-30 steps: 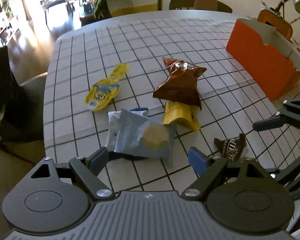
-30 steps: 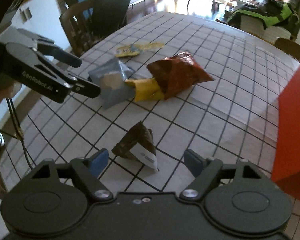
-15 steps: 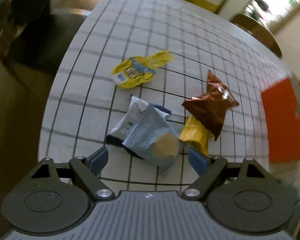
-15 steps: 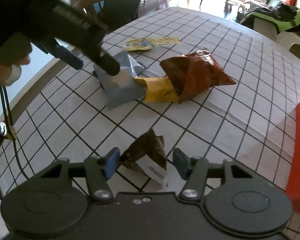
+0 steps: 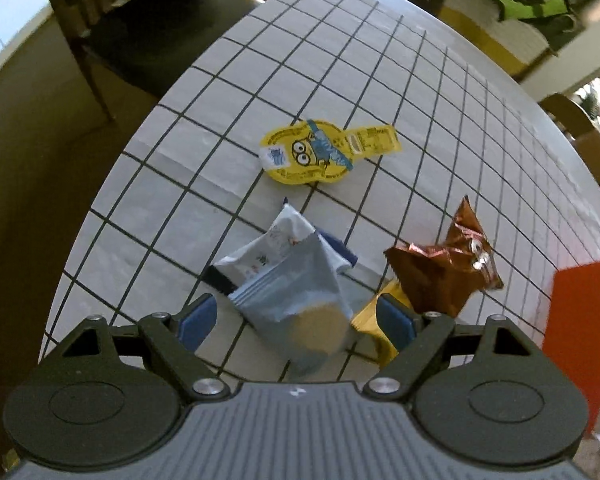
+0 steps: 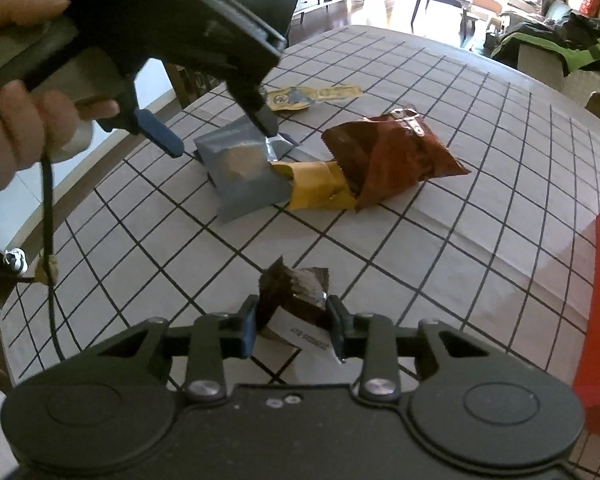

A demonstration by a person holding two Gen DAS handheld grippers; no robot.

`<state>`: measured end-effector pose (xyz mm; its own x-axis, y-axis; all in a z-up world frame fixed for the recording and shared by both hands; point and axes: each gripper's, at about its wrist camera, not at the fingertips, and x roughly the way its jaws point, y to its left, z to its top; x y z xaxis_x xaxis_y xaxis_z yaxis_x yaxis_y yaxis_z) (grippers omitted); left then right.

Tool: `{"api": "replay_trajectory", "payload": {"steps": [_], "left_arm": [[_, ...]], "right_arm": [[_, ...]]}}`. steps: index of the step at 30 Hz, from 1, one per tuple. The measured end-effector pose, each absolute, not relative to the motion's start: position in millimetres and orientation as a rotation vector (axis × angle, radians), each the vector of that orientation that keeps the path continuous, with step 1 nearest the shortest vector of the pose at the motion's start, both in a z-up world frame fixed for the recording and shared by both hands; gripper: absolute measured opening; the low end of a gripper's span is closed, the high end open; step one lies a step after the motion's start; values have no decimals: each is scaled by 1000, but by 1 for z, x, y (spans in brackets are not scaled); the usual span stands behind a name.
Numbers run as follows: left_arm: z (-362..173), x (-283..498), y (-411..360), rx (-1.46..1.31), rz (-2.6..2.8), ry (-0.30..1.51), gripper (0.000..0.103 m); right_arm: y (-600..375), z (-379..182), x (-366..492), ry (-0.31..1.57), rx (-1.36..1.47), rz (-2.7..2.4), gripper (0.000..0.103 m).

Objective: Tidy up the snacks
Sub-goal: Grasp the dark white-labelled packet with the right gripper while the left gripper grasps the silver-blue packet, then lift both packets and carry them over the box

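Right gripper (image 6: 292, 326) has closed since the earlier frame and is now pinching the brown packet (image 6: 294, 294) between its fingers. Left gripper (image 5: 296, 320) is hovering wide open, straddling the grey pouch (image 5: 296, 300), whose long axis is running away from the fingers.

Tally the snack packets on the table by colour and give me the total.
Yellow: 2, the cartoon-face packet and the plain yellow packet
Grey-blue: 1, cookie packet
White: 1, packet under the grey-blue one
Copper-brown: 1, bag
Dark brown: 1, small packet in the right gripper
Total: 6
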<state>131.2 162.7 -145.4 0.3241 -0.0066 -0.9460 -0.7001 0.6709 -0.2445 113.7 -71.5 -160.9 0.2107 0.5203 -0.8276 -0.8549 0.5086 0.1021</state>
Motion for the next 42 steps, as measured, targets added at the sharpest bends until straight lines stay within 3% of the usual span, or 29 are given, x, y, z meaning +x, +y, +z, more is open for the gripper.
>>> {"api": "replay_trajectory", "payload": {"steps": [6, 13, 21, 42], "left_arm": [[-155, 142, 151, -697, 606, 1189, 86], [-167, 145, 147, -680, 677, 1219, 67], [-164, 132, 138, -677, 677, 1207, 51], [-153, 70, 126, -744, 474, 1155, 27]], "right_arm": [[-85, -160, 117, 948, -401, 993, 34], [-100, -156, 120, 948, -370, 996, 34], [-114, -155, 122, 946, -348, 976, 33], [-160, -126, 112, 930, -150, 848, 33]]}}
